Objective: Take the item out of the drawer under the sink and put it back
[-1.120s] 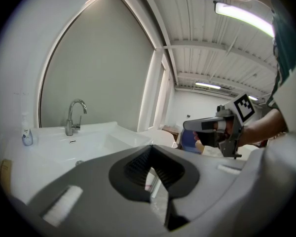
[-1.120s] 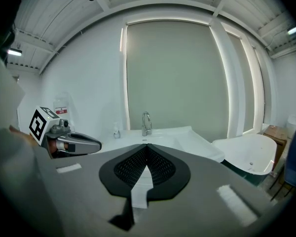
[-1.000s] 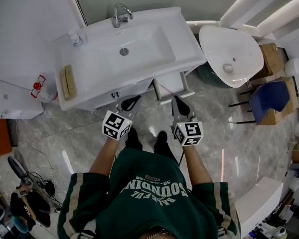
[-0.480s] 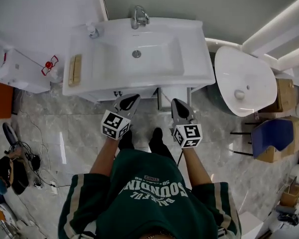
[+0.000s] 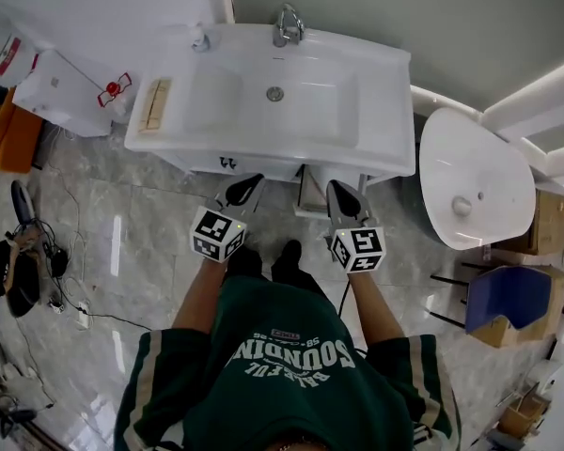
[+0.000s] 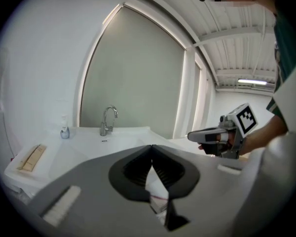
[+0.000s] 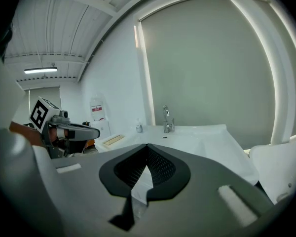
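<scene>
Drawer (image 5: 310, 194) under the sink (image 5: 343, 125) stands partly out of the white vanity (image 5: 207, 161), right between the two jaw sets. It is at 3 o'clock of the left hand-held gripper (image 5: 247, 186) and at 9 o'clock of the right hand-held gripper (image 5: 338, 195), just beside each. The head view shows neither one touching it.

What lies inside is too small to tell. Through the gap below its jaws, the left gripper view shows only a white patch with a thin red line.

Both hand-held grippers are closed tip to tip, with nothing between the pads.

Counted:
- one drawer
- one faucet (image 5: 287, 24)
- one small bottle (image 5: 200, 38)
- one tan wooden piece (image 5: 156, 103) on the surface, at 9 o'clock of the basin
- two hand-held grippers

The drawer's long axis runs roughly 12 to 6, with its front toward 6, facing the person's shoes (image 5: 268, 261).
</scene>
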Motion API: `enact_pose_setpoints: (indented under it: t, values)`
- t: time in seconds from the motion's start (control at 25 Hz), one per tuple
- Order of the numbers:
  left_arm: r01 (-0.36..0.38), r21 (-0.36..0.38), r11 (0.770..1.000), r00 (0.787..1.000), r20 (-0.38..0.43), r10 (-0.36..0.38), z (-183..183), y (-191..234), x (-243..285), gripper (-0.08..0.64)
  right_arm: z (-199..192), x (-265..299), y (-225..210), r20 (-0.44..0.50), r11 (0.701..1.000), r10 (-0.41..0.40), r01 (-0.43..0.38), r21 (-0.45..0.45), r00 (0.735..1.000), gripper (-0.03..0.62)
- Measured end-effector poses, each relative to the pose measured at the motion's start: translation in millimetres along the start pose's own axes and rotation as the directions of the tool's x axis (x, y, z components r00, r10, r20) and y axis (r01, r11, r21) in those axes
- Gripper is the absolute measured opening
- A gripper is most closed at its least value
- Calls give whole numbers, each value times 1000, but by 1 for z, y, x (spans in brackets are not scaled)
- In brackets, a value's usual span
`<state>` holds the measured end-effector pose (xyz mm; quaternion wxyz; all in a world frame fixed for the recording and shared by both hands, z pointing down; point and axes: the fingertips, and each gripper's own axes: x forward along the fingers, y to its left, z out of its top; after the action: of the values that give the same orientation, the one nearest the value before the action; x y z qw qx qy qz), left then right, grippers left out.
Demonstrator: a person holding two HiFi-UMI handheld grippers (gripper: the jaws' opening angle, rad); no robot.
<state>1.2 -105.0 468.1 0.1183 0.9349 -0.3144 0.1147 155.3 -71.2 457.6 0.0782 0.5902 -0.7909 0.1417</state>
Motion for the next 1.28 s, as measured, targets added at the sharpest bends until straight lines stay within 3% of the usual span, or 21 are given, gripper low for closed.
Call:
enact_pose_setpoints:
  t: [0.28,0.64,1.0,1.28]
  values:
    - [-35,-18,999,999,-4,35,-7,0,-1,51,-5,3,-3,-8,999,37,-37,-9,999,2]
    - [-9,-34,999,999,-36,8,-20,-6,12,51,-19,9,-14,-43,999,34,-35,-32,998,2]
    - [25,-65,998,995,-95,-31,-58,-11,32,51,-83,14,-33,-160,999,34,-34,3,987,8]
    - [35,-82,996,989,-139,-46,-87,-9,43,51,-136,23,-48,-273,1000,27,-29,-6,962,72]
